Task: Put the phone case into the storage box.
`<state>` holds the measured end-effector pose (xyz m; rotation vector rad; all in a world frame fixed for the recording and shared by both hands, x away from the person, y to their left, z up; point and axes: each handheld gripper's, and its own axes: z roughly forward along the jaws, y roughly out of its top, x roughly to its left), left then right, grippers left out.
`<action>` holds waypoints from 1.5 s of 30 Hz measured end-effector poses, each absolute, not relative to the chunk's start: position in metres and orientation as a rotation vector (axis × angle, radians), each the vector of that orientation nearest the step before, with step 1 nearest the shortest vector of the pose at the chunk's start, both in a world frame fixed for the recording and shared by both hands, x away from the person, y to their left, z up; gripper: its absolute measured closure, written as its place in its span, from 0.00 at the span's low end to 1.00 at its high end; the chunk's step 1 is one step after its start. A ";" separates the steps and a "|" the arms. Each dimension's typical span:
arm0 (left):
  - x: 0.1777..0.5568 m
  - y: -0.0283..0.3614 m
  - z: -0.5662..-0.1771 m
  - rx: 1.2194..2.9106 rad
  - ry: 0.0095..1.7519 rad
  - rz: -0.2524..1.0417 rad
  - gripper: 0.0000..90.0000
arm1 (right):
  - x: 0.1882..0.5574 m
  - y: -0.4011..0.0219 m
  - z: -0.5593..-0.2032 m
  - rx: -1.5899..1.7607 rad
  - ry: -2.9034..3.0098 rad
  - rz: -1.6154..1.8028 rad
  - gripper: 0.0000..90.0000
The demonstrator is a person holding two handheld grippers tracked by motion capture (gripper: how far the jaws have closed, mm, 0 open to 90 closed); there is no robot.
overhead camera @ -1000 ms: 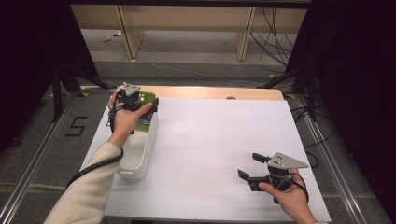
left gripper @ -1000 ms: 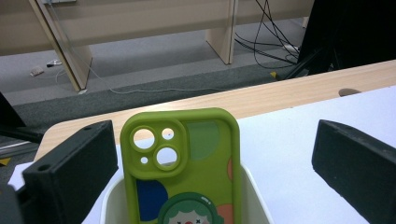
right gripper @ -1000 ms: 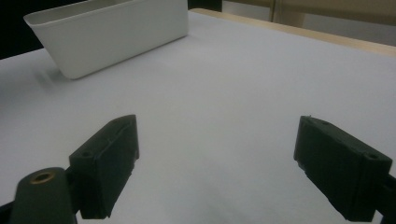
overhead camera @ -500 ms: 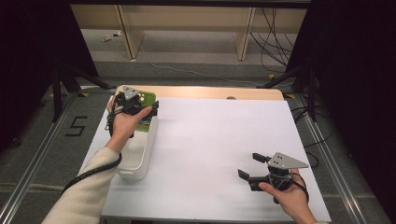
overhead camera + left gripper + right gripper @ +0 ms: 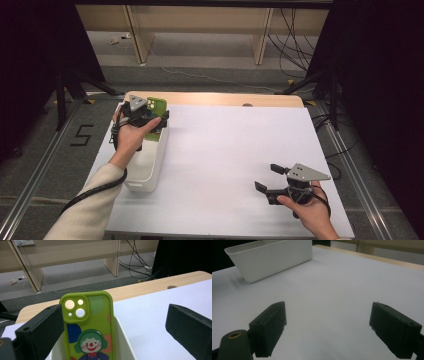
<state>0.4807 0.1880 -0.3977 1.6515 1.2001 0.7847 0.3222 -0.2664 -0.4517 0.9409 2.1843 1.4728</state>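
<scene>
While green clown phone case (image 5: 88, 325) stands upright in white bin (image 5: 148, 165) at desk's 10 o'clock, left hand-held gripper (image 5: 150, 120) jaws, just narrowing, straddle it without pressing. Risk: one-sided contact tips case. Right hand-held gripper (image 5: 272, 181) open, idle at 4 o'clock.

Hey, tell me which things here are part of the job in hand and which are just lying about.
Part of the job:
- green phone case, standing in the bin
- white bin
- left gripper, jaws just closing a little, wide around the case
- right gripper, open, resting on the table

Lying about:
- cables on the floor
- number marking on the floor
</scene>
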 end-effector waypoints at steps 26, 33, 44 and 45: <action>0.459 0.195 -0.397 1.650 1.185 0.744 0.02 | 0.322 -0.266 -0.451 0.943 2.181 1.470 0.17; 0.455 0.197 -0.397 1.658 1.182 0.750 0.02 | 0.322 -0.267 -0.451 0.942 2.181 1.471 0.17; 0.444 0.194 -0.395 1.672 1.147 0.744 0.02 | 0.322 -0.267 -0.451 0.942 2.180 1.470 0.17; 0.444 0.194 -0.395 1.671 1.146 0.745 0.02 | 0.322 -0.267 -0.451 0.941 2.180 1.470 0.17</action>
